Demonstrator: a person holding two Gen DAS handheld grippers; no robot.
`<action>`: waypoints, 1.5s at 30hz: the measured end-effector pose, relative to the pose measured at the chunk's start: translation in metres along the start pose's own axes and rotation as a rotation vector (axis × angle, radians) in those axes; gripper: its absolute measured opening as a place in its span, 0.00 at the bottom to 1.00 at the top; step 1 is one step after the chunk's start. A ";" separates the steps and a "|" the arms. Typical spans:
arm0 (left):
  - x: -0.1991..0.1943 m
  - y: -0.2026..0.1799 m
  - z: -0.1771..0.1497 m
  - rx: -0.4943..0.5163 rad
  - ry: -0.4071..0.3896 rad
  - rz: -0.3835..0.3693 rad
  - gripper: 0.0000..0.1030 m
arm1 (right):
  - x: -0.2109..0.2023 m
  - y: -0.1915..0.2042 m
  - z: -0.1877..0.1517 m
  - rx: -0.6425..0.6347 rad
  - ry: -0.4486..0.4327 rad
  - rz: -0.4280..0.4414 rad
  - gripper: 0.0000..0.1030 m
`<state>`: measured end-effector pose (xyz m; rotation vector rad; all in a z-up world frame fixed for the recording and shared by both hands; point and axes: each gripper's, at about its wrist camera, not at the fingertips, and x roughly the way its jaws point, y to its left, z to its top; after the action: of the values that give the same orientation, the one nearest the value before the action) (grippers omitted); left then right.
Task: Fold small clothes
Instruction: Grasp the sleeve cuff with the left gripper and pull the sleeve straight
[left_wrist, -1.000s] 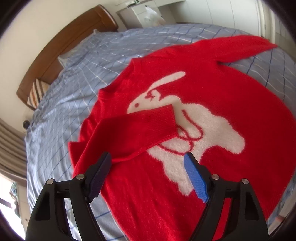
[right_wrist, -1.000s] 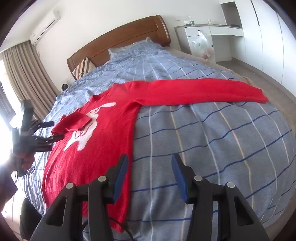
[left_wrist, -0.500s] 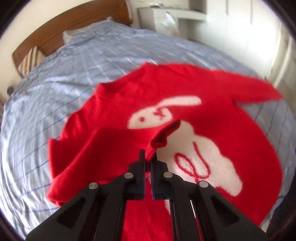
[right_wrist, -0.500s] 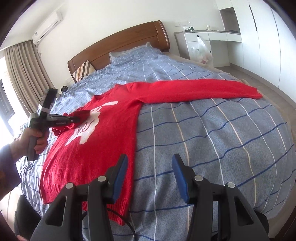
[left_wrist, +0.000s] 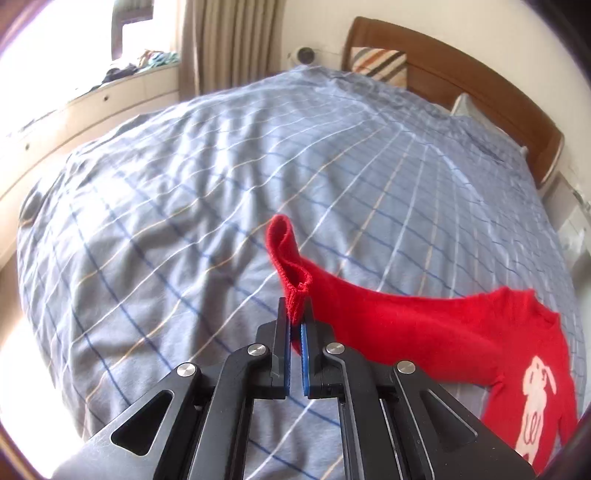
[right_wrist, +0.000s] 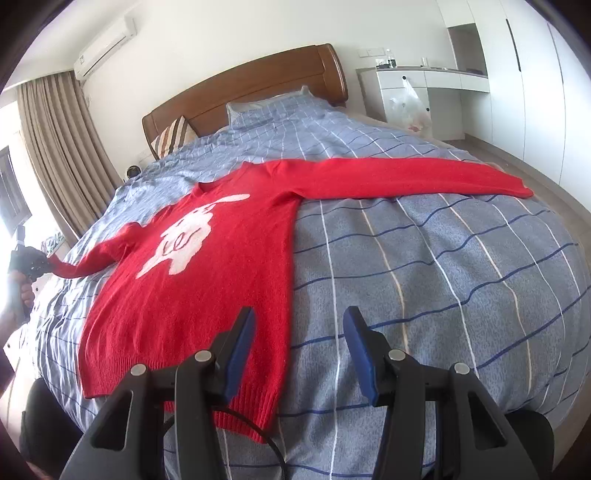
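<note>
Cuff (left_wrist: 291, 258) of the red sweater (right_wrist: 207, 280), spread flat on the bed (right_wrist: 443, 266), is clamped in the left gripper (left_wrist: 294, 325) and should be drawn outward, kept low and taut, while the right gripper (right_wrist: 299, 347) is held unclenched and empty near the hem.

Setting: home bedroom. Evidence: large bed (right_wrist: 424, 258) under a blue checked cover, wooden headboard (right_wrist: 251, 92) at the far end, striped pillow (right_wrist: 171, 138) leaning against it. Beige curtains (right_wrist: 62, 155) hang at the far left beside a bright window (left_wrist: 66, 40). Air conditioner (right_wrist: 105, 50) mounted high on the wall. White wardrobe doors (right_wrist: 528, 85) and a white built-in desk (right_wrist: 428, 79) at far right.
</note>
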<state>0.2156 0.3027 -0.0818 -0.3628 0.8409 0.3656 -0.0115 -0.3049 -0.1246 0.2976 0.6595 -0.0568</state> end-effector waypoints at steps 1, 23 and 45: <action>0.006 0.007 -0.006 -0.018 0.018 0.006 0.02 | 0.001 0.002 -0.001 -0.006 0.003 -0.003 0.48; 0.054 0.056 -0.043 -0.166 0.122 0.062 0.02 | 0.010 -0.012 -0.005 0.058 0.015 -0.040 0.48; 0.043 0.063 -0.049 -0.187 0.088 0.009 0.33 | 0.005 -0.017 -0.004 0.090 -0.016 -0.045 0.63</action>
<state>0.1821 0.3432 -0.1553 -0.5518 0.8972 0.4406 -0.0122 -0.3201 -0.1353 0.3685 0.6490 -0.1323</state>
